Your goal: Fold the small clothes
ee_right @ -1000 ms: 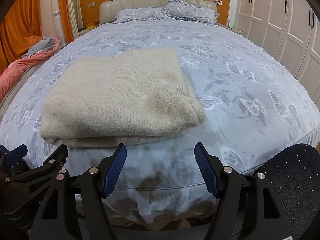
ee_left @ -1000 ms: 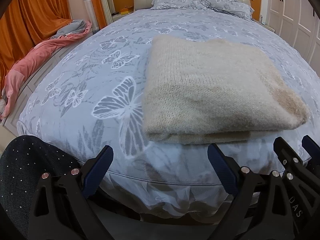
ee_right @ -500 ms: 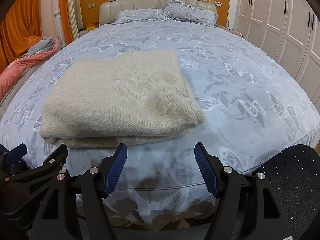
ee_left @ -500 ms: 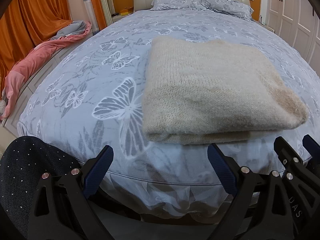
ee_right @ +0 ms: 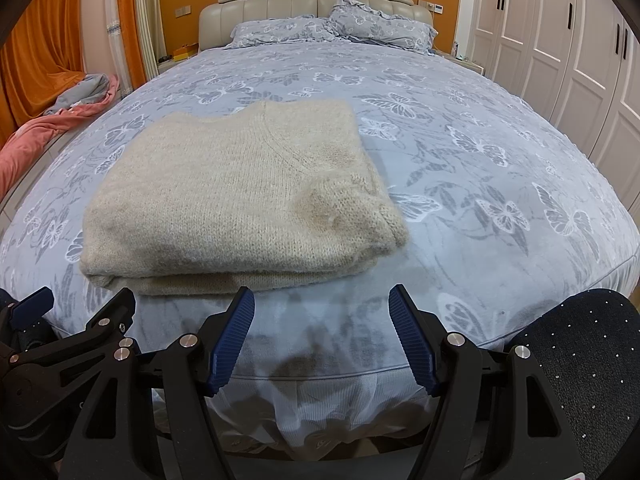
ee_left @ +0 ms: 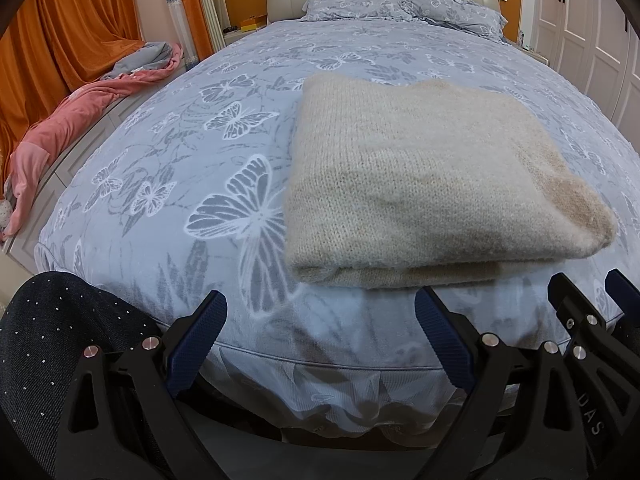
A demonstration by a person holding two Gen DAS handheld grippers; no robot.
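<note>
A cream knitted sweater lies folded into a flat rectangle near the foot of the bed; it also shows in the right wrist view. My left gripper is open and empty, held just off the bed's foot edge, short of the sweater's near fold. My right gripper is open and empty too, at the same edge, a little to the right of the sweater's near side. Each gripper's black frame shows at the edge of the other's view.
The bed has a grey-blue butterfly cover, with pillows at the headboard. A pink and grey blanket lies along the left side by orange curtains. White wardrobe doors stand on the right. My dark dotted knees are at the bottom corners.
Nothing has visibly changed; both grippers stay open and the sweater has not moved.
</note>
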